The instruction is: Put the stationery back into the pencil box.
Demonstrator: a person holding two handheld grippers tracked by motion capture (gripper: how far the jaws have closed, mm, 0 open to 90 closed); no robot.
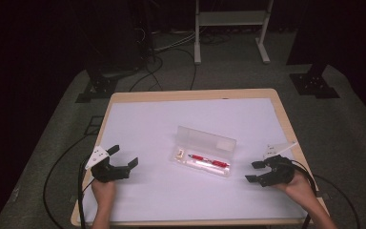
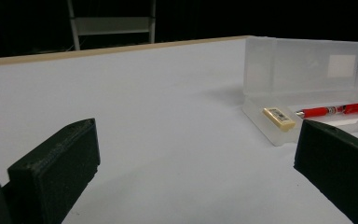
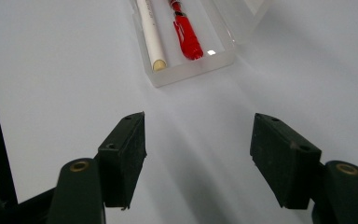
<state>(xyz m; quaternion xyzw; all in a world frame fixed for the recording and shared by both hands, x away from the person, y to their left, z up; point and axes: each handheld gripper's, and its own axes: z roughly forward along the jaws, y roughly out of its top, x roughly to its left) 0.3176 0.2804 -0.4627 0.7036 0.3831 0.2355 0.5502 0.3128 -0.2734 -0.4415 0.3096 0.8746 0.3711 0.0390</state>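
High view shows my left gripper (image 1: 124,160) near the desk's left edge and my right gripper (image 1: 256,171) near its right edge, both spread wide and holding nothing. Between them, mid-desk, sits the open clear pencil case (image 1: 204,151), lid upright on its far side, with a red pen (image 1: 208,161), a white pen (image 3: 150,33) and an eraser (image 2: 278,117) in its tray. Closing it looks like the job: I'd steady the tray's near wall with one gripper and tip the lid forward slowly with the other.

Case (image 1: 205,151): we see clear plastic, lid open and upright, mid-table (image 1: 138,119).
Contents: red pen (image 1: 208,161), white stick (image 3: 150,32), eraser (image 2: 278,117) inside the case.
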